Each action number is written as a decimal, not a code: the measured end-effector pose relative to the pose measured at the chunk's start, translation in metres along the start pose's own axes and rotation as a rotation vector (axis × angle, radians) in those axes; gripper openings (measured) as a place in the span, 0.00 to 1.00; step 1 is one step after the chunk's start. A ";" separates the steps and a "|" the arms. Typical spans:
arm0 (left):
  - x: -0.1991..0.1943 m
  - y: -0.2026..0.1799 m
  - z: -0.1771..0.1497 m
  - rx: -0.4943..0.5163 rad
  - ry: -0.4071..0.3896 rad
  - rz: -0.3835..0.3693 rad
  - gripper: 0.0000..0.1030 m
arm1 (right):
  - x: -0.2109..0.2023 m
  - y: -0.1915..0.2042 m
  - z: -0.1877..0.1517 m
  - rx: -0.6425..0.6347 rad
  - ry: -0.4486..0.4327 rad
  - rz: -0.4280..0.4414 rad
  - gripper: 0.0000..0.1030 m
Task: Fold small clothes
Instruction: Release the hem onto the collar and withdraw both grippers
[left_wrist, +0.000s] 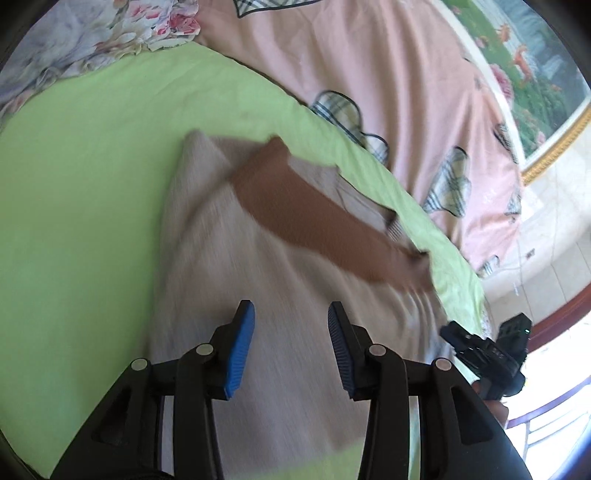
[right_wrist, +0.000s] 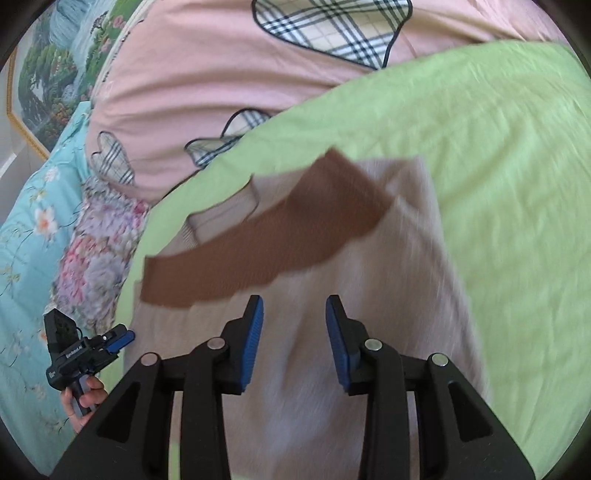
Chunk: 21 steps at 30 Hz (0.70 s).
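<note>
A: What was the biggest thing in view?

B: The bed, covered by a lime-green sheet (left_wrist: 92, 155). Along its far edge lay a pink quilt (left_wrist: 369, 66) with plaid heart patches, and a floral blanket (left_wrist: 74, 33) sat bunched at one corner. A gold-framed landscape painting (left_wrist: 535, 81) stood beyond the quilt.

A: And the garment?

B: A beige knit sweater (left_wrist: 280, 288) lay spread flat on the green sheet, roughly in the middle. 1 brown sleeve (left_wrist: 314, 206) was folded diagonally across its chest. The right wrist view showed the same layout, sweater (right_wrist: 388, 295) under the camera and brown sleeve (right_wrist: 258, 251) crossing it. Both pictures were motion-blurred, so finer knit detail was hard to tell.

A: How were the claws?

B: The left claw (left_wrist: 291, 332) hung above the sweater's lower body, its 2 blue pads spread apart and nothing between them. The right claw (right_wrist: 294, 328) was likewise parted and empty over the sweater. Each camera caught the other tool off at the bed's edge: the right claw (left_wrist: 480, 350) in the left view, the left claw (right_wrist: 122, 338) in the right view, with a hand (right_wrist: 85, 402) on its handle.
</note>
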<state>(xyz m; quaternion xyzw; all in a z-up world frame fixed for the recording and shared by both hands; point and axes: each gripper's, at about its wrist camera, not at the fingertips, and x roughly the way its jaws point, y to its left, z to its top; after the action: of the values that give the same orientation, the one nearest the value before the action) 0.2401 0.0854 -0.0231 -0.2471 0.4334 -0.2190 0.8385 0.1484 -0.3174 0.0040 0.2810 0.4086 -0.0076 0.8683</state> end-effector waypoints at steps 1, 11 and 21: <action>-0.007 -0.004 -0.012 0.005 0.000 -0.017 0.47 | -0.003 0.002 -0.010 0.002 0.005 0.013 0.37; -0.044 -0.030 -0.108 0.074 0.048 -0.032 0.52 | -0.022 0.019 -0.085 0.018 0.022 0.040 0.42; -0.040 -0.014 -0.135 -0.063 0.042 0.046 0.57 | -0.044 0.025 -0.121 0.026 0.025 0.055 0.52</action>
<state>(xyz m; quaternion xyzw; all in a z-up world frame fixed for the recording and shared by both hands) 0.1040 0.0671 -0.0581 -0.2587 0.4632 -0.1911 0.8258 0.0402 -0.2459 -0.0140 0.3036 0.4113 0.0144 0.8593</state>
